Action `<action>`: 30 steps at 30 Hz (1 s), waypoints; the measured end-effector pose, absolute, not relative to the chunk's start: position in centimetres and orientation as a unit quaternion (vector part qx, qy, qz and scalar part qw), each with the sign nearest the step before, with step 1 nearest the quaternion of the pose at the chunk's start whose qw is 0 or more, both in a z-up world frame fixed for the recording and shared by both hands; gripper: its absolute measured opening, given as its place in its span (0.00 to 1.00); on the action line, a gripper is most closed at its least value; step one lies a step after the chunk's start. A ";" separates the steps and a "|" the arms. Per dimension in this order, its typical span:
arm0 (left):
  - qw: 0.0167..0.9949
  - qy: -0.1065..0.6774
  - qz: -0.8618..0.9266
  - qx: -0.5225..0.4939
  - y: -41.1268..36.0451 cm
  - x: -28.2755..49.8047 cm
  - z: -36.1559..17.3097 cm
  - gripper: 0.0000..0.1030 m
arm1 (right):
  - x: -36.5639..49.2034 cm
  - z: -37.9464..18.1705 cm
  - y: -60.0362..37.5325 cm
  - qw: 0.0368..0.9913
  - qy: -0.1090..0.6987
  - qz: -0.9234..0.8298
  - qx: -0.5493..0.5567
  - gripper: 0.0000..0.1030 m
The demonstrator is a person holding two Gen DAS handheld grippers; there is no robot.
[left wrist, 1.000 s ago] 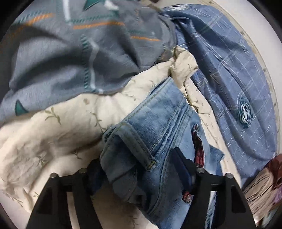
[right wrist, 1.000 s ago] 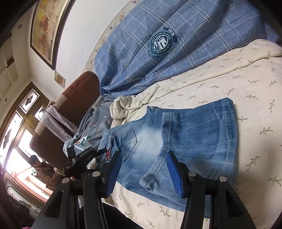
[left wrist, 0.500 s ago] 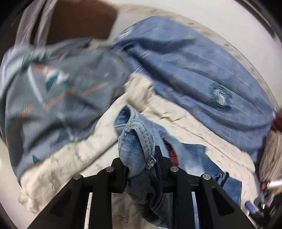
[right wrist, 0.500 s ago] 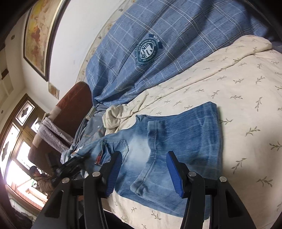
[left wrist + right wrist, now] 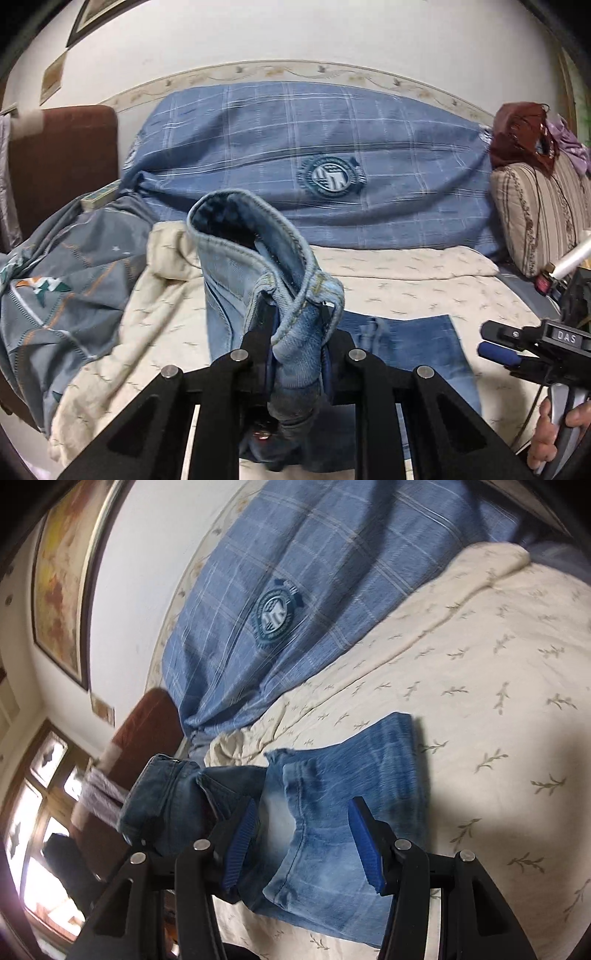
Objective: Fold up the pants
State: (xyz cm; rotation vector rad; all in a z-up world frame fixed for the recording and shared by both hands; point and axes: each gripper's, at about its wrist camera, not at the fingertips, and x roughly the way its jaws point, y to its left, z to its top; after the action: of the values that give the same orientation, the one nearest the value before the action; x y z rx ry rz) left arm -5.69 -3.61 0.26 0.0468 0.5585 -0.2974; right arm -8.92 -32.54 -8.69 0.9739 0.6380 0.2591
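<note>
The left gripper (image 5: 295,325) is clamped tight on a bunched waistband end of the jeans (image 5: 255,266), lifted clear of the cream bedspread (image 5: 424,280). The rest of the jeans lies flat on that bedspread, in front of the blue checked blanket (image 5: 314,147).

The right gripper (image 5: 306,834) hovers over the flat denim with its jaws apart, holding nothing, the folded hem edge lying below the gap.

The likely trouble is the grip itself. The thick wad of waistband is pinched unevenly, so one layer could slip out as it is carried across and the fold would land crooked. With the flat part unpinned, pulling could drag the whole garment along the bedspread instead of folding it. The raised end could also flop sideways toward the grey patterned quilt (image 5: 62,280), left of the jeans.
</note>
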 end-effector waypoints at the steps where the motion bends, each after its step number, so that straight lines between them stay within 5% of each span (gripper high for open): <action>1: 0.949 0.277 -0.148 0.019 -3.8 -5.7 0.3 0.19 | -8.9 -8.9 -32.9 0.823 0.300 0.121 0.468 0.54; 16: 0.927 0.284 -0.232 0.075 -11.6 -8.9 -1.3 0.18 | -9.3 -10.8 -36.7 0.758 0.277 0.159 0.569 0.55; 26: 0.885 0.325 -0.296 0.152 -19.1 -11.7 -8.6 0.17 | -11.3 -11.6 -41.0 0.757 0.256 0.106 0.592 0.55; 30: 0.874 0.324 -0.327 0.155 -18.9 -12.1 -8.7 0.33 | -11.6 -11.4 -41.8 0.767 0.262 0.094 0.578 0.55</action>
State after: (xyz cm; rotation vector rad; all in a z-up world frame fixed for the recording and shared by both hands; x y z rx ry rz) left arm -12.07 -18.91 -8.74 0.3227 0.6763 -0.6838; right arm -11.64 -41.81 -11.44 1.2549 0.5693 0.2042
